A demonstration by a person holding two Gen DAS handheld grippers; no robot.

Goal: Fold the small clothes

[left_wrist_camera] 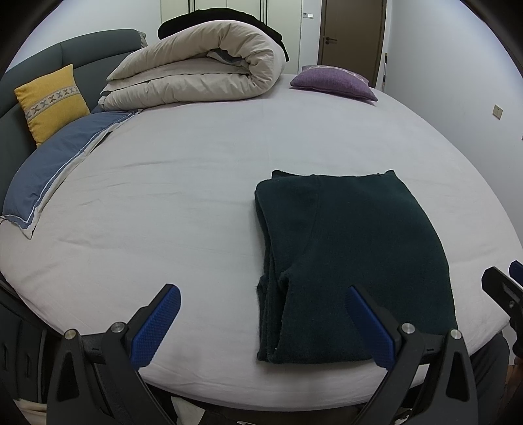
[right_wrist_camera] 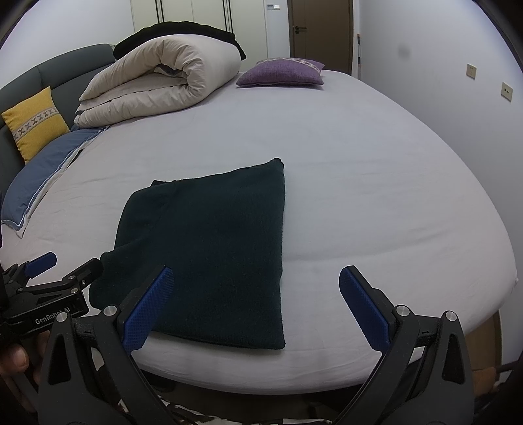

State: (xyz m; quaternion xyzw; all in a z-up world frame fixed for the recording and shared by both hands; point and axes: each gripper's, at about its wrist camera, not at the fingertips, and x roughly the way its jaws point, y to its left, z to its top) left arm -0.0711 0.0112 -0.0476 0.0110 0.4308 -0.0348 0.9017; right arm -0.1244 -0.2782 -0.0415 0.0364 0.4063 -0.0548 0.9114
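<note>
The left gripper sits at the near edge of the bed, its blue fingers spread wide apart and holding nothing. One finger hangs over bare sheet just left of the garment; the other stands in front of the garment's near end, though whether it touches the cloth cannot be told. The right gripper is likewise at the bed's near edge, fingers wide apart and empty, one in front of the garment's near left corner and the other over bare sheet to the garment's right. In the right wrist view the left gripper shows again at the garment's left, just beside its near corner, with part of a hand behind it.

The garment is dark green knit, folded into a neat rectangle with layered edges along its left side, and lies flat on the pale sheet close to the bed's near edge. Well beyond the garment, at the far side of the bed, a rolled beige duvet has something black on top. A purple cushion lies beyond the garment to the right. Far left of the garment are a blue pillow and a yellow cushion leaning on a grey headboard. A brown door stands in the back wall.
</note>
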